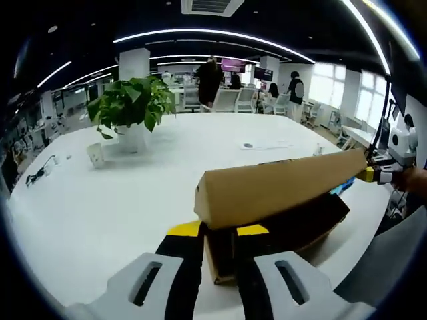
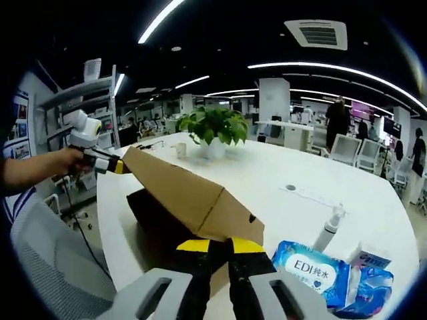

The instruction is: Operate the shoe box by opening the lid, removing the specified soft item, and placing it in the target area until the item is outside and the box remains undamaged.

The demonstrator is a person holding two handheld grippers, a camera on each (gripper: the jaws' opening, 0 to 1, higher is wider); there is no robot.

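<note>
A brown cardboard shoe box (image 1: 300, 230) lies on the white table (image 1: 100, 200), its inside dark. Its lid (image 1: 280, 187) is raised and tilted above the box. My left gripper (image 1: 217, 230) is shut on one end of the lid, its yellow tips at the lid's lower edge. My right gripper (image 1: 370, 175) holds the far end. In the right gripper view the lid (image 2: 180, 183) slopes over the box (image 2: 150, 210), with my right gripper (image 2: 220, 245) shut on its near end and my left gripper (image 2: 119, 167), held by a hand, at the far end. What lies inside the box is hidden.
A blue wet-wipes pack (image 2: 313, 270) and a white spray bottle (image 2: 328, 230) lie on the table beside the box. A potted plant (image 1: 130, 107) stands farther back. A grey chair back (image 2: 47, 267) is at the table's edge. People stand in the distance.
</note>
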